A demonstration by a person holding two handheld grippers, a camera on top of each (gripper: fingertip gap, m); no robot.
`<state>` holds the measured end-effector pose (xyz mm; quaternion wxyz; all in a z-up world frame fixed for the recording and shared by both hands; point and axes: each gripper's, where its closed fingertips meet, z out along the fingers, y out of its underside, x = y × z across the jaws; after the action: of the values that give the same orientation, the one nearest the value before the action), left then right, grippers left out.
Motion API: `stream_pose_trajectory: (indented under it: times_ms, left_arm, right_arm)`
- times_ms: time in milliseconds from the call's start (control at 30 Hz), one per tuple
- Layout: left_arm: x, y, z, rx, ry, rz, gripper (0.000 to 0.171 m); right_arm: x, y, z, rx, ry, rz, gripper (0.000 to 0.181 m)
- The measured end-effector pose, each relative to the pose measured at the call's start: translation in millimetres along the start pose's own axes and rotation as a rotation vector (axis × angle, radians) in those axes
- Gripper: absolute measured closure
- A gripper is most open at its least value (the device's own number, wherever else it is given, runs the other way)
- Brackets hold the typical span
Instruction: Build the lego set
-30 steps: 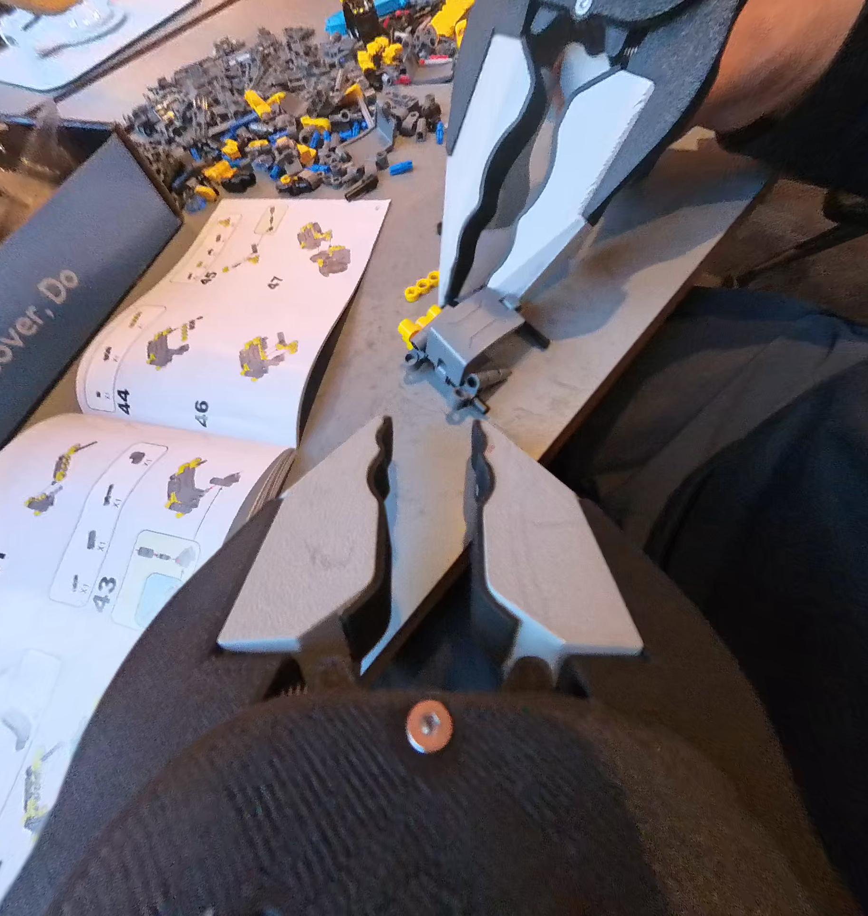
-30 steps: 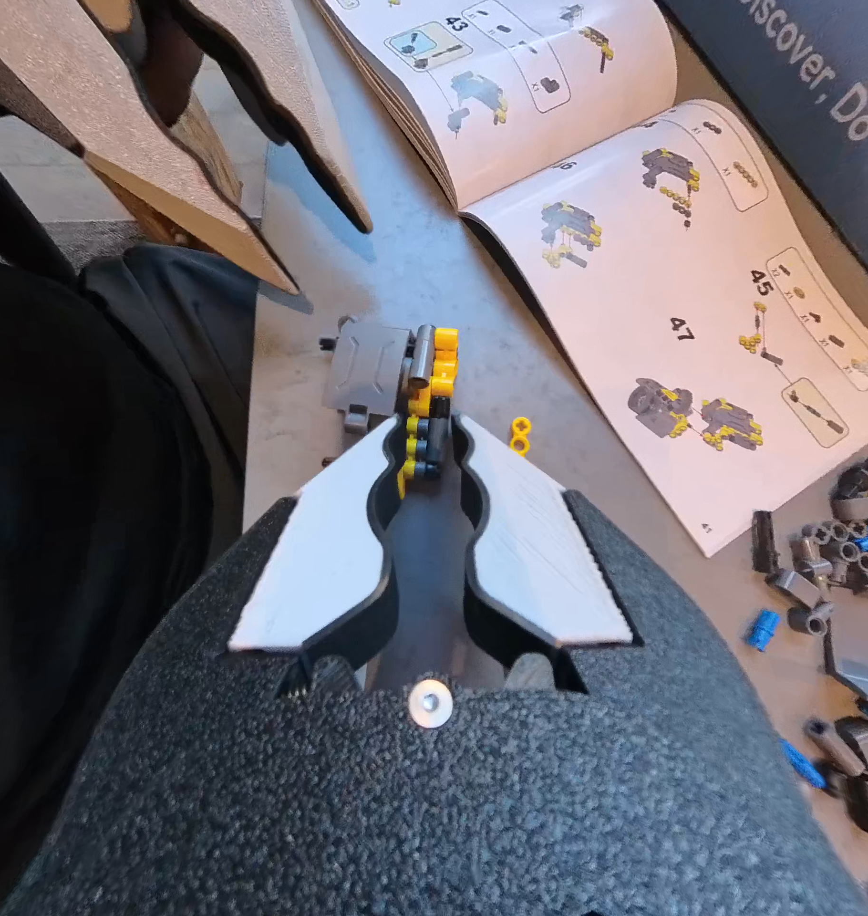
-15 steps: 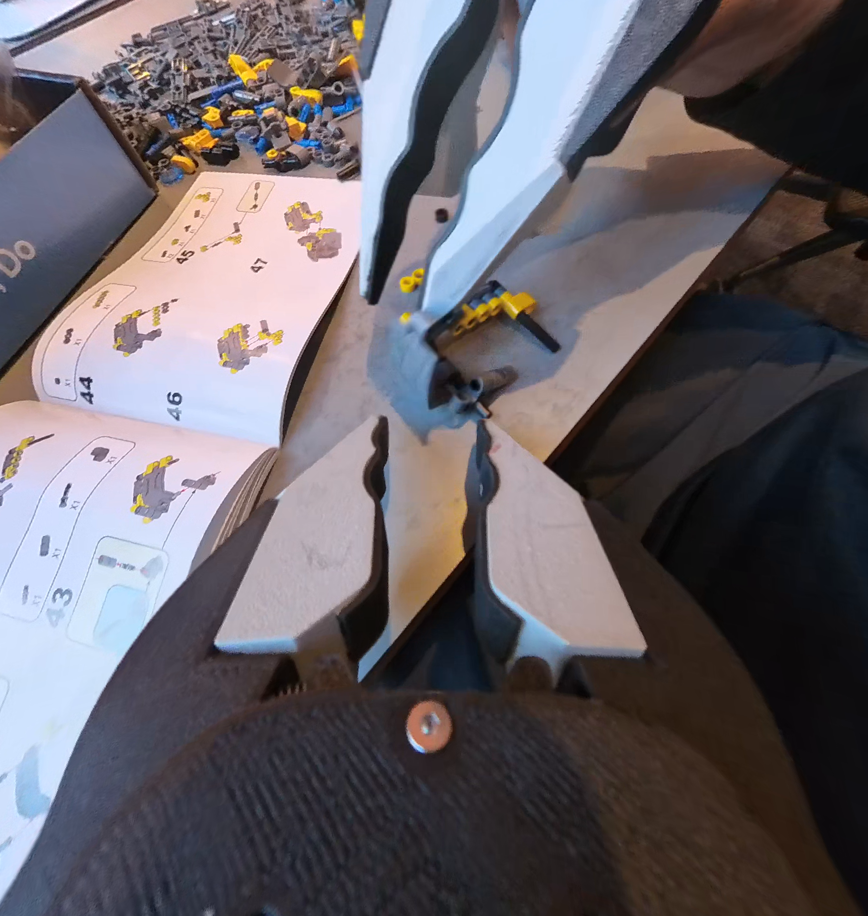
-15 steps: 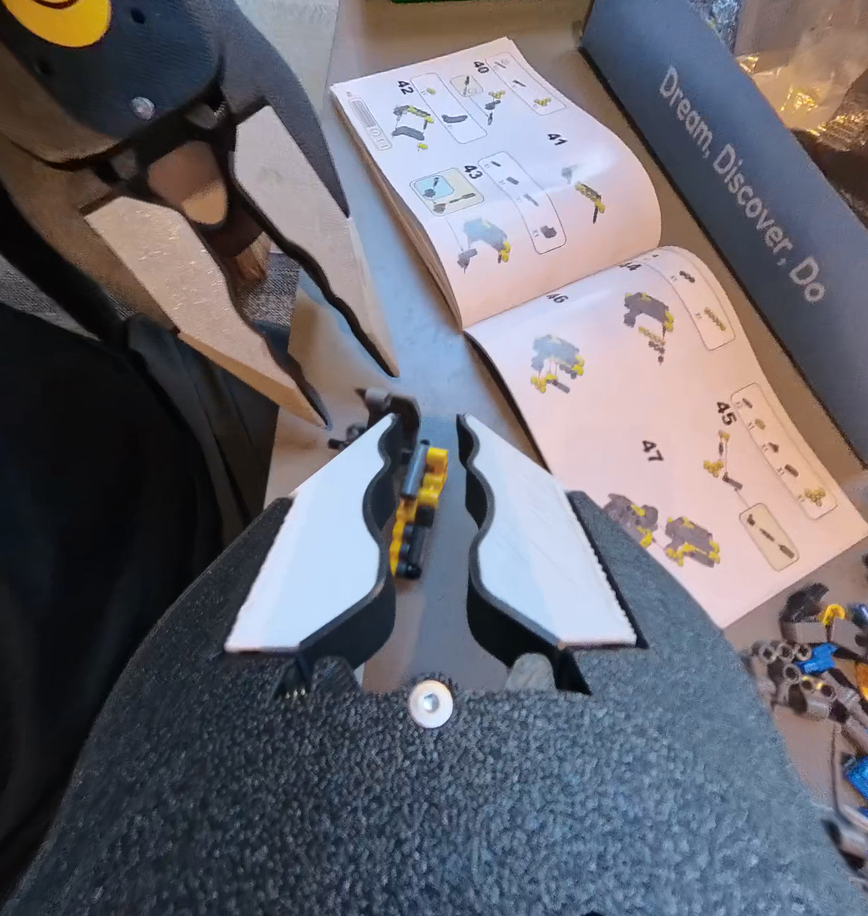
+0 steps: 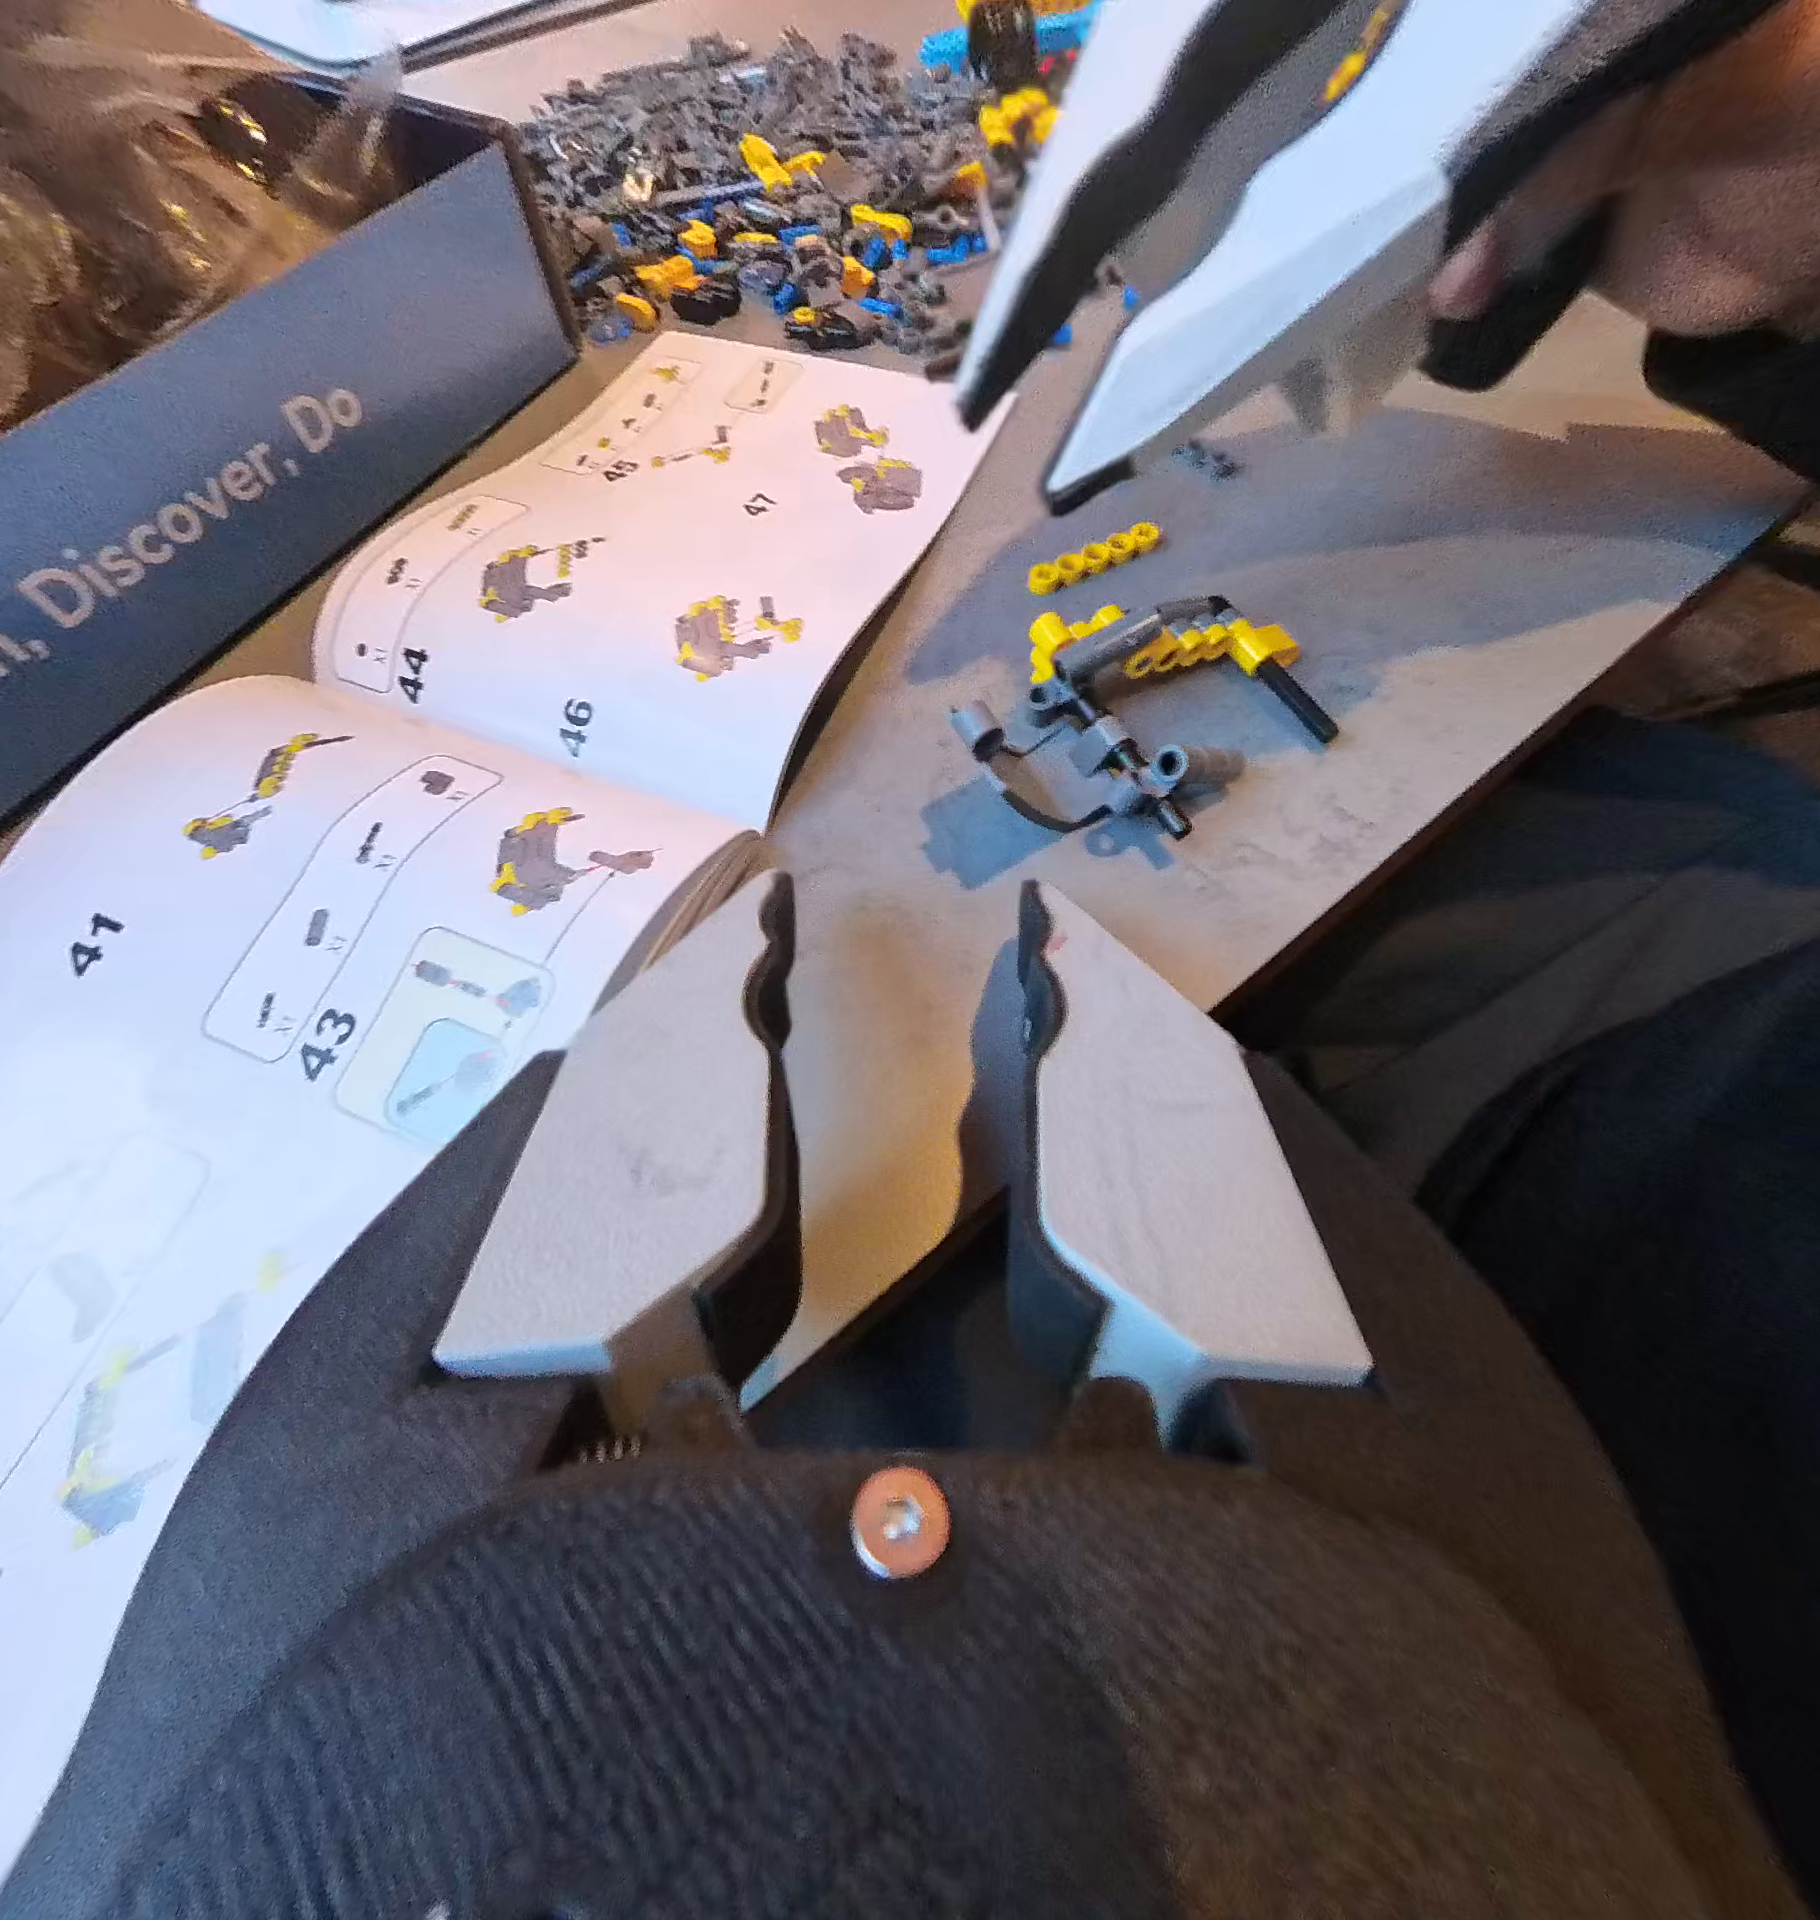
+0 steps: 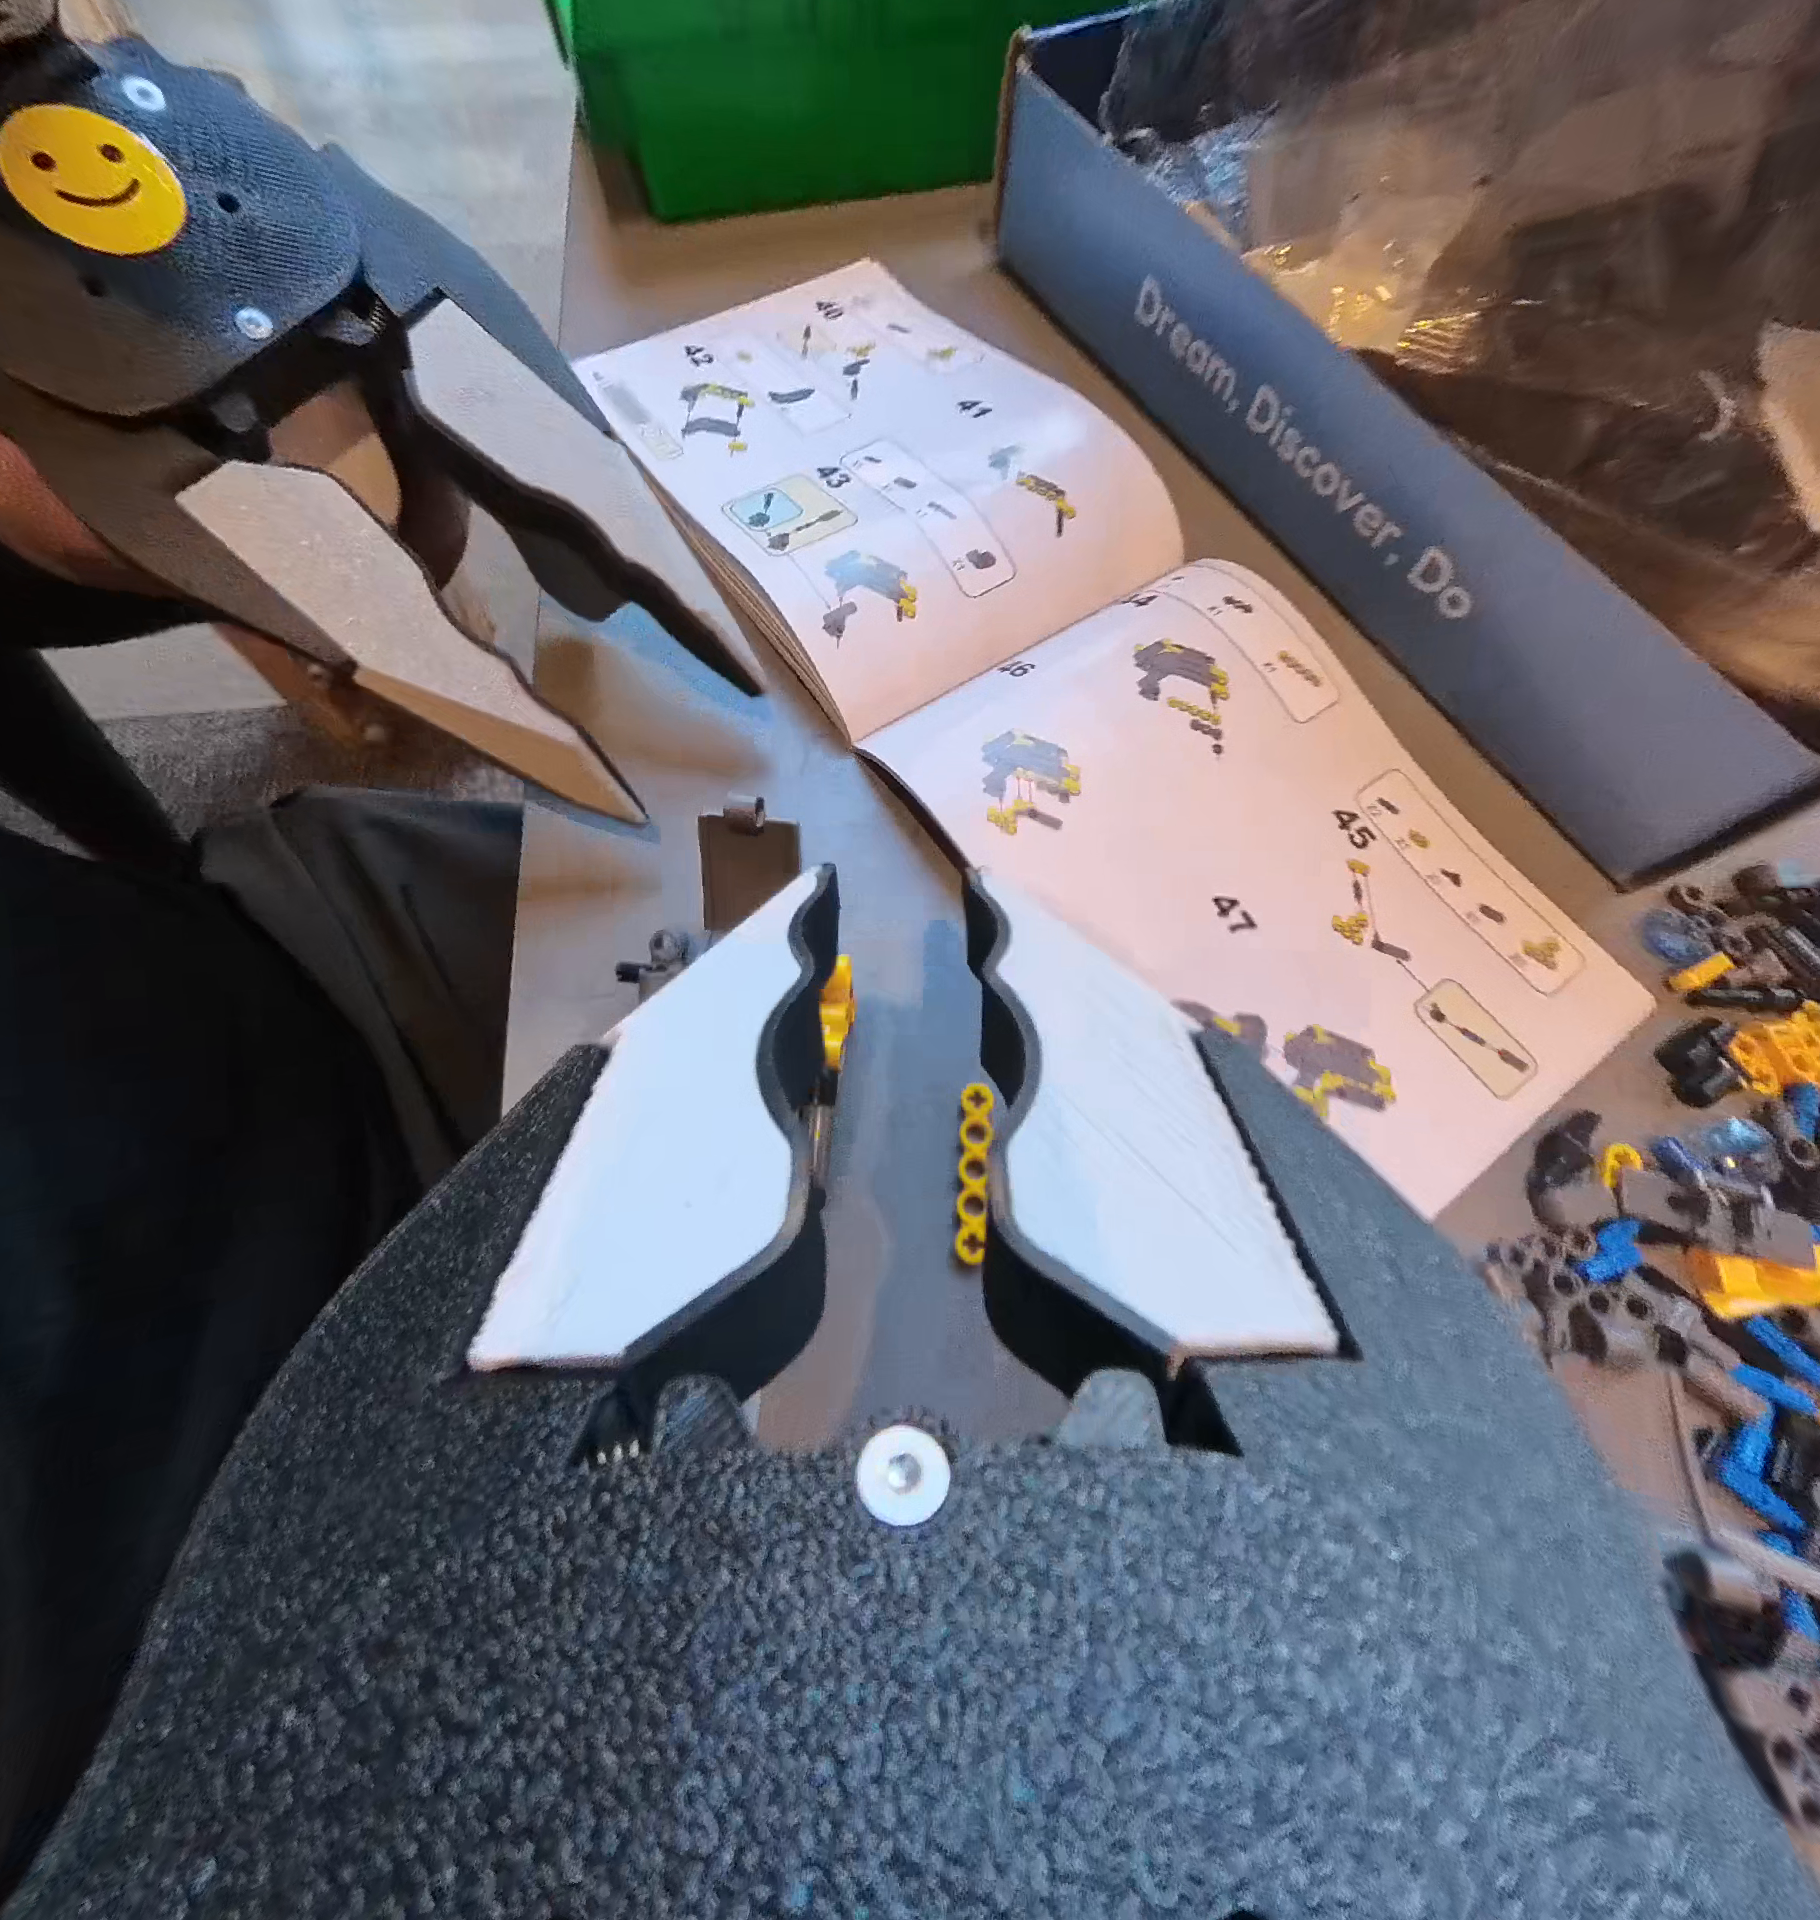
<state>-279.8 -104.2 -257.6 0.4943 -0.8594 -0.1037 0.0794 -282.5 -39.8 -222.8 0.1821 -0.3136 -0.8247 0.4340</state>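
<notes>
Both my jaws gape and hold nothing: half-built grey-and-yellow assembly (image 5: 1124, 717) lies mid-frame on counter (image 5: 1405, 582), loose yellow beam (image 6: 973, 1172) beside it, parts heap (image 5: 781, 218) at top still unsorted.

Two grippers: left (image 5: 901, 904), right (image 6: 901, 883), two fingers each, both empty.
One open booklet (image 5: 532, 748), two pages showing.
One dark box (image 6: 1405, 561).
One green bin (image 6: 781, 94).
One grey-yellow assembly (image 5: 1134, 707) on table.
One loose yellow beam (image 5: 1093, 558), five holes.
One brick pile (image 5: 781, 229), too many to count.
One smiley sticker (image 6: 90, 179) on left gripper.
</notes>
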Motion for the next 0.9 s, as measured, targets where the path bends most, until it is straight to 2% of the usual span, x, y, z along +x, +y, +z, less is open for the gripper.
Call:
stream_pose_trajectory:
  times_ms: [200, 400, 633, 733, 900]
  left_arm:
    - [2, -16, -8, 0.102, -0.002, 0.009, 0.123]
    - [34, -31, -7, 0.168, 0.086, 0.062, 0.118]
    - [60, -39, -12, 0.234, 0.183, 0.089, 0.113]
    - [63, -43, -14, 0.264, 0.22, 0.067, 0.102]
    - [62, -43, -16, 0.26, 0.223, 0.063, 0.098]
  right_arm:
    - [3, 16, -25, 0.097, 0.105, -0.011, 0.157]
    - [6, 20, -36, 0.178, 0.194, -0.052, 0.15]
    - [12, 22, -35, 0.164, 0.231, -0.04, 0.139]
    - [16, 22, -36, 0.169, 0.233, -0.013, 0.132]
    - [22, 21, -38, 0.186, 0.229, 0.043, 0.121]
